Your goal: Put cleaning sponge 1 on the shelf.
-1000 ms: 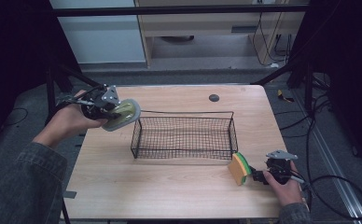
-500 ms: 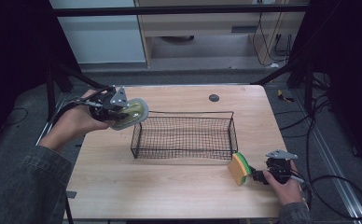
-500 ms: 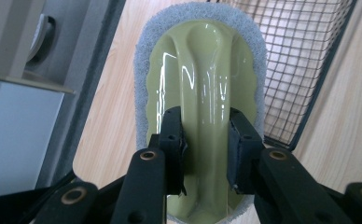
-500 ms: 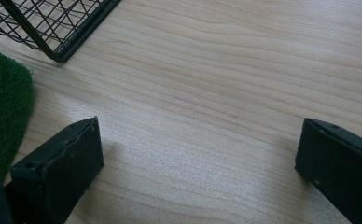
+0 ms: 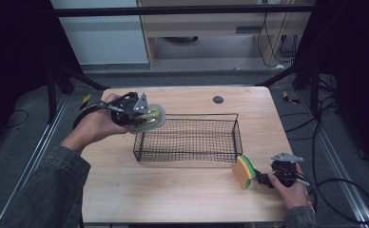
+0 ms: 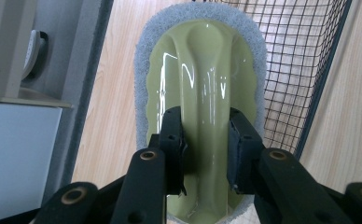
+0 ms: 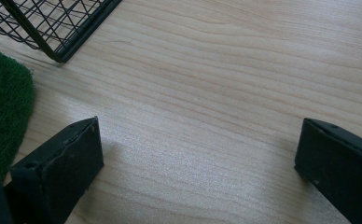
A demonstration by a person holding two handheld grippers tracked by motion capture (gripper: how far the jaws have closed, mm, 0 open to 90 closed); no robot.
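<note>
Left tool [image 6: 205, 140] clamps the green scrubber's [image 6: 202, 70] raised handle at the wire basket's [image 5: 192, 137] left end. Right tool [image 7: 198, 154] stands wide, sponge [image 5: 245, 171] just beside it.

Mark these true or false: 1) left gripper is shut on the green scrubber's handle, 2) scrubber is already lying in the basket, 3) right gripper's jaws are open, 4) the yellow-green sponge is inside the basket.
1) True. The left gripper clamps the raised handle of the green scrubber.
2) False. The green scrubber is held in the air at the left end of the wire basket, not lying in it.
3) True. The right gripper has its jaws wide apart with bare table between them.
4) False. The yellow-green sponge stands on the table outside the basket's near right corner.
</note>
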